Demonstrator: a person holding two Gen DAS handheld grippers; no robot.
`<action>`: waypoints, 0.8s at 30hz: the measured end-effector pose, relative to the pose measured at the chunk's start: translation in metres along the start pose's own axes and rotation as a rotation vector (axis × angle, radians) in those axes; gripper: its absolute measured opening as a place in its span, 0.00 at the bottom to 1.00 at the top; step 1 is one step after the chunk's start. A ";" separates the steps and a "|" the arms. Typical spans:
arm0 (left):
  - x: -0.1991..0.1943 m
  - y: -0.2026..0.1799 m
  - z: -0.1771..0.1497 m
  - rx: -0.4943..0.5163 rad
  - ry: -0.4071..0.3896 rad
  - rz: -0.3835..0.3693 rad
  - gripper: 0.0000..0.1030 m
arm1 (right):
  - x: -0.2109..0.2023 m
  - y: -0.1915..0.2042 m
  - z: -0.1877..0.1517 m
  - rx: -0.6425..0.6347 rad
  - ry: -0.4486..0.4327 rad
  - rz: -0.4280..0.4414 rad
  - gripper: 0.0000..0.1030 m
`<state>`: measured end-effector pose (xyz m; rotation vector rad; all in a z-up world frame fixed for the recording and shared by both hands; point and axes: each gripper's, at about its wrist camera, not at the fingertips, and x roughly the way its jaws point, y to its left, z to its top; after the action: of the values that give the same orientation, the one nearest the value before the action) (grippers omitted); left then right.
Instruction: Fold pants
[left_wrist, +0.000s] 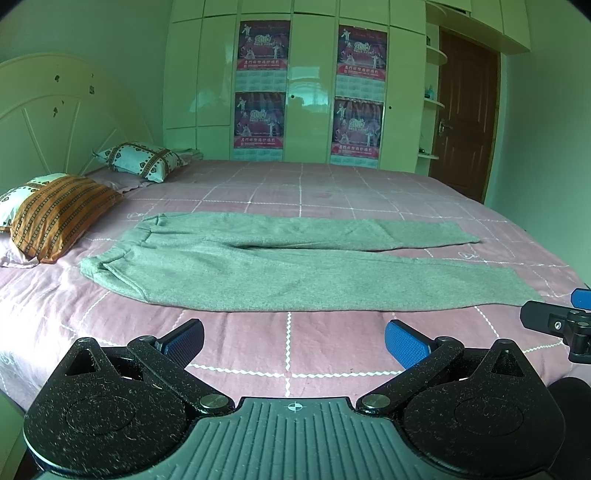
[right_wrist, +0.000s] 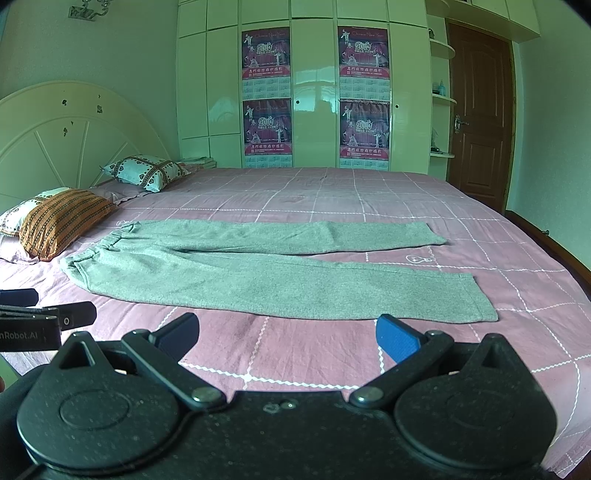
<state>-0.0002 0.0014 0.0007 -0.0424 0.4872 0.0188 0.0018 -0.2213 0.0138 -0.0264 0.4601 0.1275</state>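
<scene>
Grey pants (left_wrist: 280, 266) lie flat on the pink checked bed (left_wrist: 288, 343), waistband to the left near the pillows, both legs stretched to the right and slightly apart. They also show in the right wrist view (right_wrist: 266, 266). My left gripper (left_wrist: 293, 341) is open and empty, hovering above the bed just in front of the near leg. My right gripper (right_wrist: 288, 338) is open and empty, also short of the near leg's edge. The right gripper's fingers (left_wrist: 554, 321) show at the left view's right edge; the left gripper's fingers (right_wrist: 55, 314) show at the right view's left edge.
An orange striped pillow (left_wrist: 62, 218) and a white patterned pillow (left_wrist: 142, 160) lie by the headboard (left_wrist: 62, 118) at left. A glossy wardrobe (left_wrist: 310, 85) with posters stands behind the bed. A brown door (left_wrist: 465, 118) is at the back right.
</scene>
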 end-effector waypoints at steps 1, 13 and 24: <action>0.001 0.001 0.000 0.002 0.002 -0.001 1.00 | 0.000 0.000 0.000 0.000 0.000 0.001 0.94; 0.002 0.003 0.000 0.000 0.005 -0.003 1.00 | 0.000 -0.001 -0.001 0.000 0.001 0.000 0.94; 0.002 0.003 0.000 0.001 0.005 -0.002 1.00 | 0.001 0.000 -0.001 -0.001 0.001 0.000 0.94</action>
<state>0.0014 0.0046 -0.0006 -0.0419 0.4924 0.0162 0.0022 -0.2217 0.0127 -0.0270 0.4612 0.1278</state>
